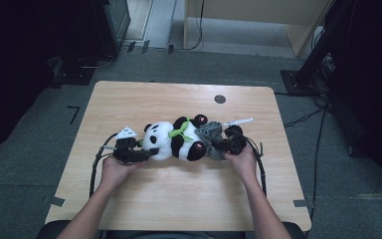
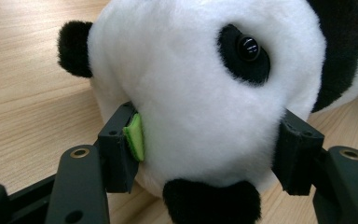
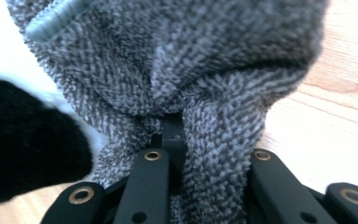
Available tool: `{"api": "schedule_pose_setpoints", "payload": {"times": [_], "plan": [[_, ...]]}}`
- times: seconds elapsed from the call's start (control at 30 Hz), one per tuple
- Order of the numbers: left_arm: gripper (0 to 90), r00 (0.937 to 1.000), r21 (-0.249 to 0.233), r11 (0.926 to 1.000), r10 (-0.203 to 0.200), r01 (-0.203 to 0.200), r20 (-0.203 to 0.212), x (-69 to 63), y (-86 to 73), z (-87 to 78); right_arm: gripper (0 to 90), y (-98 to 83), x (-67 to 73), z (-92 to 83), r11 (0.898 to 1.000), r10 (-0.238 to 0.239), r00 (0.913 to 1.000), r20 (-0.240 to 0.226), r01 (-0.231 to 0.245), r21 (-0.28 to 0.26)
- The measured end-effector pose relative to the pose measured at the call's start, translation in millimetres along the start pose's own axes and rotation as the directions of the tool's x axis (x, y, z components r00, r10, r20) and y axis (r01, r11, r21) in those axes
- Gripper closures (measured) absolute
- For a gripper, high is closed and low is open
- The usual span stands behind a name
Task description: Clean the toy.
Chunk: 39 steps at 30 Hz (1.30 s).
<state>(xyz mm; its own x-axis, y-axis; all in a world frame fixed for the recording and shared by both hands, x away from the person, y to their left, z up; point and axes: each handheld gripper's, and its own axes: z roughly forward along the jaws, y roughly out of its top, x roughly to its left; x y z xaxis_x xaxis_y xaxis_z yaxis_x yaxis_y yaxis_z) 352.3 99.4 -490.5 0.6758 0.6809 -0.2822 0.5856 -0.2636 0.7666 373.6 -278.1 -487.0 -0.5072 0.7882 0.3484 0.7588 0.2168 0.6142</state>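
Plush panda lower body inside grey knitted sleeve, on table

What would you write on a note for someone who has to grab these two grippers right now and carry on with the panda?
Left hand-held gripper: jaws clamped on the head of the black-and-white plush panda toy, pinning it on its back on the light wooden table.
Right hand-held gripper: shut on a fold of the grey knitted fabric garment, bunched at the panda's lower end beside its black leg.
Done: panda steadied, garment gripped and brought to its legs.
Left: it looks like the garment still has to be worked along the body; which way it is going I cannot tell. Keep the head hold meanwhile.
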Motion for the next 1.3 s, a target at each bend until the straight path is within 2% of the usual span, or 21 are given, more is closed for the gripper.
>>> {"api": "schedule_pose_setpoints", "payload": {"times": [0.17,0.27,0.33,0.53,0.6,0.7,0.8,0.93,1.07,1.13,1.2,1.3], "plan": [[35.3,1.0000,-0.003,1.0000,-0.006,0.006,0.000,0.3,-0.1,-0.2,78.4,1.0,-5.7,-5.1,0.999,-0.006,0.9974,0.072,0.003,0.037],[35.3,1.0000,-0.004,1.0000,-0.006,0.006,0.001,0.5,-0.3,-0.2,78.6,1.9,-11.5,-20.9,1.000,0.029,0.9974,0.066,-0.029,-0.007],[35.2,1.0000,-0.005,1.0000,-0.006,0.006,0.001,0.8,-0.3,-0.2,78.4,3.0,-10.3,-30.1,0.999,0.024,0.9976,0.064,-0.022,-0.035],[35.2,1.0000,-0.006,1.0000,-0.006,0.006,-0.001,0.3,-0.4,-0.1,78.2,12.3,6.1,-63.1,0.991,-0.002,0.9993,0.038,0.007,-0.133],[35.1,1.0000,-0.003,1.0000,-0.001,0.001,-0.003,-0.1,-0.3,-0.2,78.2,17.5,14.3,-74.0,0.987,-0.012,0.9999,0.012,0.014,-0.163],[35.0,0.9999,-0.005,0.9999,0.010,-0.010,-0.013,-1.5,-0.4,0.2,78.0,24.1,28.6,-84.2,0.982,-0.042,0.9990,-0.013,0.039,-0.183],[35.0,0.9999,-0.005,0.9999,0.009,-0.009,-0.013,-1.5,-0.4,0.3,78.0,29.5,46.0,-89.6,0.981,-0.083,0.9959,-0.035,0.075,-0.180],[35.0,0.9999,-0.003,0.9999,0.011,-0.012,-0.013,-1.3,-0.3,0.2,78.0,35.6,70.1,-92.5,0.976,-0.143,0.9877,-0.064,0.130,-0.176],[35.0,0.9998,-0.003,0.9999,0.012,-0.012,-0.013,-1.3,-0.3,0.2,77.6,39.0,95.1,-88.7,0.969,-0.208,0.9736,-0.094,0.192,-0.156],[35.1,0.9999,-0.004,0.9999,0.010,-0.010,-0.013,-1.2,-0.4,0.2,77.6,39.3,103.3,-84.4,0.966,-0.231,0.9673,-0.105,0.215,-0.142],[35.0,0.9999,-0.004,1.0000,0.008,-0.008,-0.010,-0.9,-0.4,0.2,77.6,38.6,107.0,-77.9,0.965,-0.246,0.9635,-0.105,0.234,-0.119],[35.0,0.9998,0.003,0.9999,0.015,-0.015,-0.009,-1.1,-0.4,0.0,77.5,34.0,105.5,-61.4,0.965,-0.259,0.9634,-0.069,0.256,-0.054]]}}
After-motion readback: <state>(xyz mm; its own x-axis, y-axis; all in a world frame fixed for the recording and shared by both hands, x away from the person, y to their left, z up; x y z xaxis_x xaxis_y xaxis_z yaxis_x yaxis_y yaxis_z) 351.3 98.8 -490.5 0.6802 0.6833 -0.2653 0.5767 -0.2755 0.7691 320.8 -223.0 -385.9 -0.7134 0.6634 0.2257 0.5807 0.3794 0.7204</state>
